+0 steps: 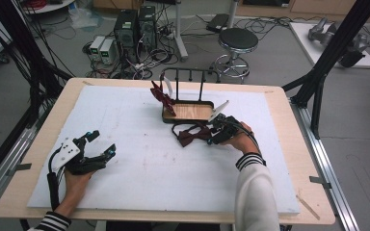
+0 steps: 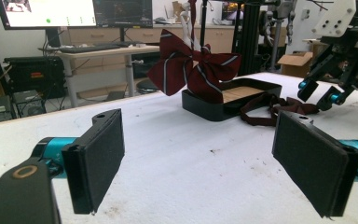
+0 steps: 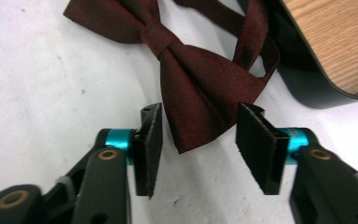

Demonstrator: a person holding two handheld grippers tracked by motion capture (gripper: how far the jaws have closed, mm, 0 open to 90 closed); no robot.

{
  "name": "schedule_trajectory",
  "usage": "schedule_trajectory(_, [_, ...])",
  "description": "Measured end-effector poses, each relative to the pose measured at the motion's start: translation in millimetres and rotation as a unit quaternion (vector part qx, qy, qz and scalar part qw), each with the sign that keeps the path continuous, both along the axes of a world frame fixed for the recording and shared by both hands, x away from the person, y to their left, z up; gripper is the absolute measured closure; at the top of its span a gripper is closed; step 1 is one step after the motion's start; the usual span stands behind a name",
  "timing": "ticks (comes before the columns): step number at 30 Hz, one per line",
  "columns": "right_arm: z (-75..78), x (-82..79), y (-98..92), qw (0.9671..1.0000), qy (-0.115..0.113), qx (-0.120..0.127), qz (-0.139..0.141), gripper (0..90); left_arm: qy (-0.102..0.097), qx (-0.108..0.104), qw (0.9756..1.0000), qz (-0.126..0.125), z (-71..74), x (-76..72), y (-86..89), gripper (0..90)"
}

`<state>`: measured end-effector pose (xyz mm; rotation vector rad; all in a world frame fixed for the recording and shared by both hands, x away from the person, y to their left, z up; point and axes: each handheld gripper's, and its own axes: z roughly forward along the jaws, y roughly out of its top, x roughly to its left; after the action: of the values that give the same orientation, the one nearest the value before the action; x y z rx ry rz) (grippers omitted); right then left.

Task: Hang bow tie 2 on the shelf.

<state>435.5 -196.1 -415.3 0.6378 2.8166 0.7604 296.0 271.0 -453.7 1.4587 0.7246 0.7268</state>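
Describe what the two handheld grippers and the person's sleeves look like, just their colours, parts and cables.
Both are black two-jaw tools with teal collars behind flat, dark, textured pads and brass-coloured pivot rivets. The left gripper carries a pale grey three-cornered plate with small holes, and a black cable trails back along the forearm. The right gripper has thin black cables looping over the hand. The sleeves are white with black-and-white striped cuffs.

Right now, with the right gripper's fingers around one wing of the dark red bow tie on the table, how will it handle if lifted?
The dark red bow tie looks like soft fabric lying flat, so it will probably droop. Its strap loops loosely toward the black tray and will likely trail behind. It seems light; the right gripper fingers stand apart, so a pinch on the thin wing edge may slip.
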Motion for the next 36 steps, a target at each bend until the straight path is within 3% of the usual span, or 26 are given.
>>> schedule_trajectory(6, [3.2, -1.4, -3.0, 0.9999, -0.009, 0.008, -0.011, 40.1, 0.000, 0.001, 1.0000, -0.001, 0.1, 0.0, 0.1, 17.2])
schedule_trajectory(11, [3.2, -1.9, 1.9, 0.9997, -0.019, 0.012, -0.003, 33.6, 0.000, -0.001, 1.0000, 0.000, 0.0, 0.0, -0.1, 17.2])
schedule_trajectory(17, [1.0, -1.2, 6.2, 0.9995, -0.027, 0.013, -0.005, 20.8, 0.000, -0.001, 1.0000, 0.000, 0.0, 0.0, -0.1, 17.3])
schedule_trajectory(33, [-1.1, -2.0, 20.1, 0.9992, -0.036, 0.007, 0.017, 18.9, 0.000, 0.000, 1.0000, 0.000, 0.0, 0.0, 0.0, 17.3])
schedule_trajectory(36, [1.7, -0.5, 26.3, 0.9988, -0.036, -0.015, 0.029, 18.9, 0.000, -0.001, 1.0000, 0.000, 0.0, -0.1, -0.1, 17.3])
